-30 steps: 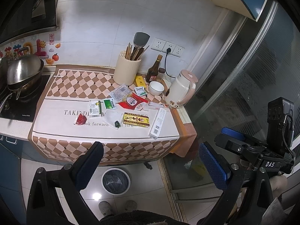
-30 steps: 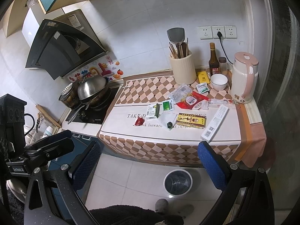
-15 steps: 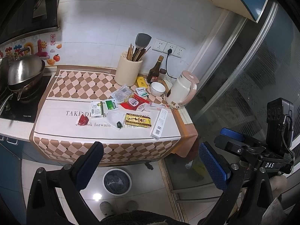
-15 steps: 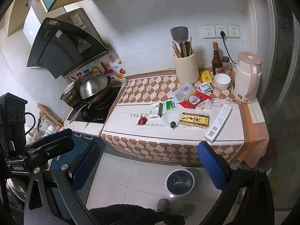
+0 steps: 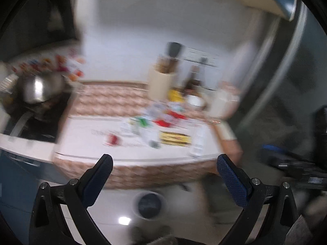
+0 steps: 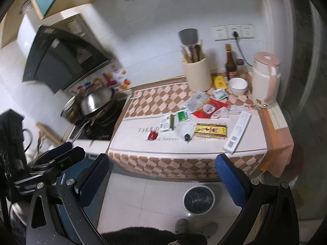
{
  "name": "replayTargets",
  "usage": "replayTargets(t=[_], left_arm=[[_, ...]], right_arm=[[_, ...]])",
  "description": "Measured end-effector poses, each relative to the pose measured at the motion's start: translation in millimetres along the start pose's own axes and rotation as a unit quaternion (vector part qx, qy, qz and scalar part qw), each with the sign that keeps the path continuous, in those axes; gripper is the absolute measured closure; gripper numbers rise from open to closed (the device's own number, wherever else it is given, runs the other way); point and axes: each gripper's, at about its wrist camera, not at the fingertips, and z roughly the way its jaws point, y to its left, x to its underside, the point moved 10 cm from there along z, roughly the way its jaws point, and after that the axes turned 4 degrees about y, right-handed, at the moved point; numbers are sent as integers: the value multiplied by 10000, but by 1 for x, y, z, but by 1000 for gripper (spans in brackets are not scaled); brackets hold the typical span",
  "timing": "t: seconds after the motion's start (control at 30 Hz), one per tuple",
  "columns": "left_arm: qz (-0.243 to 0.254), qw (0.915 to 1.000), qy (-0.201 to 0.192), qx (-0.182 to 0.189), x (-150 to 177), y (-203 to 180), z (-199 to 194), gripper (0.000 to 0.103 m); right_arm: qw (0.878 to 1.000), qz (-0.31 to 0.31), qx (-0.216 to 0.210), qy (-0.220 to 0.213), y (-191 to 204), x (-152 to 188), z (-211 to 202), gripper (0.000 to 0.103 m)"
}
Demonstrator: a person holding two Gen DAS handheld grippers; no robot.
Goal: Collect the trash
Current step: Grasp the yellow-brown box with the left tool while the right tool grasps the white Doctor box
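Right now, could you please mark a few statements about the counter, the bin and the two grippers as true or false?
1. The left gripper is open and holds nothing. True.
2. The trash bin stands on the counter. False: it is on the floor in front of the counter.
3. The red wrapper lies on the cloth. True.
4. The right gripper grips the yellow box. False: it is open, away from the box.

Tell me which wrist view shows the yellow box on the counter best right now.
The right wrist view. The yellow box lies sharp there, flat on the white cloth, its red print visible. The left wrist view is motion-blurred: the box is only a yellow smear.
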Motion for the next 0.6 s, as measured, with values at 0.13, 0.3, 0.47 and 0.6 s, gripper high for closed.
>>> replayTargets(t=[0.13,0.3,0.47,0.6], left_arm=[[71,9932,-171,-1145,-11,33,32,0],[-235,9887,156,-1475,-16,69,90,0],[-637,9807,623,-1739,-14,87,151,0],[-802,9703,1223,-1928,-2,75,215,0]], right_arm=[[9978,458,457,-114,-26,-4,22,0],[9857,1283,1074,-203,-81,-6,65,0],[9664,1928,1700,31,-170,-21,125,0],[9515,2370,1869,592,-241,-23,196,0]])
